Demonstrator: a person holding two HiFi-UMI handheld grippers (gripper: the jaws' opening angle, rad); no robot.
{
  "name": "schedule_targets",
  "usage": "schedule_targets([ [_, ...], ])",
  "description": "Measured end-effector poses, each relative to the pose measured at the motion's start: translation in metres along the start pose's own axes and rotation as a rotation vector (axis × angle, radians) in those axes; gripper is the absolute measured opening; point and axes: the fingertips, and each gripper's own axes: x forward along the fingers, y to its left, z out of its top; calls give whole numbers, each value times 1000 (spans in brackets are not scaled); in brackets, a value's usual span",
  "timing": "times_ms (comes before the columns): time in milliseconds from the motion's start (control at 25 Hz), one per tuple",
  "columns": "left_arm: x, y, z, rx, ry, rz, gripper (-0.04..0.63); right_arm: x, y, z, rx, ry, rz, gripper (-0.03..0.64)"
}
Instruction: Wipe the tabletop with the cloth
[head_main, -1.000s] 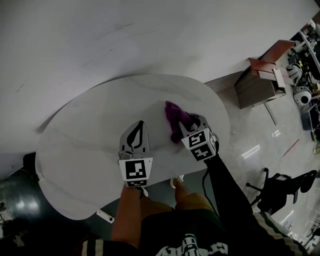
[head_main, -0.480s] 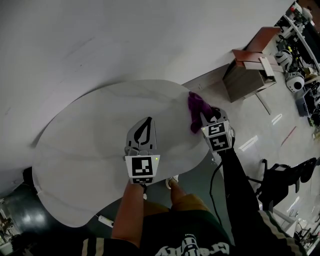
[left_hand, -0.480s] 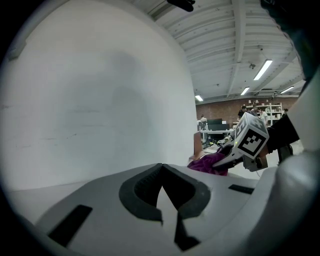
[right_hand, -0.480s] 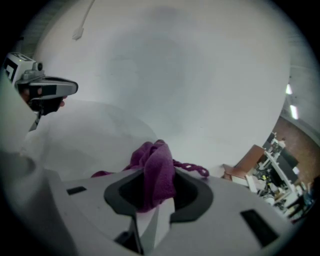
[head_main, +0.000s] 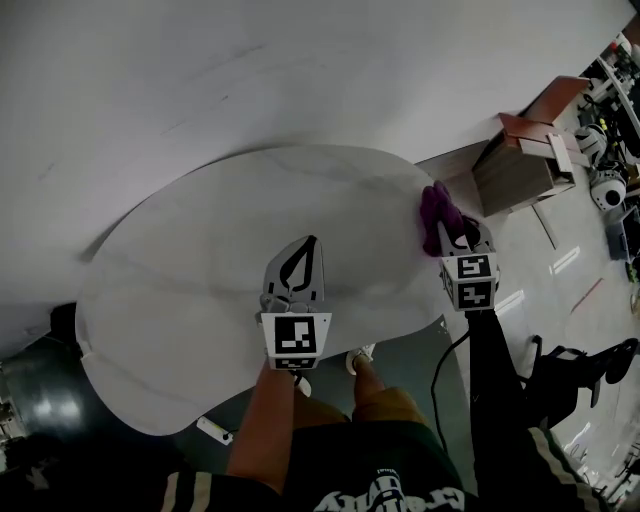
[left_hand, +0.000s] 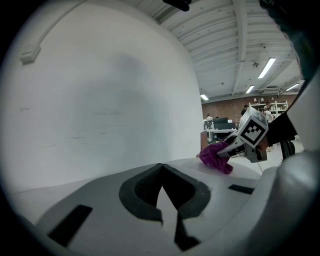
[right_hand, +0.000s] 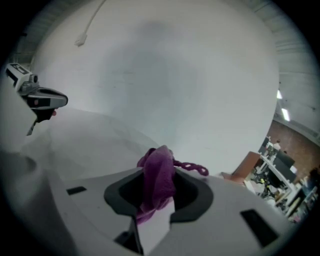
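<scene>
Shifted rightward since the earlier frames, right tool pinching purple cloth at the white surface's right edge, most tabletop lying leftward; left tool pressed together, empty, mid-surface.

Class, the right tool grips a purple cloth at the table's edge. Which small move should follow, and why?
Probably draw the right tool leftward, dragging the purple cloth inward over the tabletop: the cloth is at the right rim, and nearly all the surface lies to its left.
</scene>
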Motion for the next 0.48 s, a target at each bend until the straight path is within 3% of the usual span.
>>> schedule_targets([
  [160, -53, 51, -17, -9, 6, 49, 0, -11, 96, 28, -14, -33, 88, 126],
  [480, -188, 156, -66, -37, 59, 138, 0, -40, 348, 82, -13, -115, 326, 126],
])
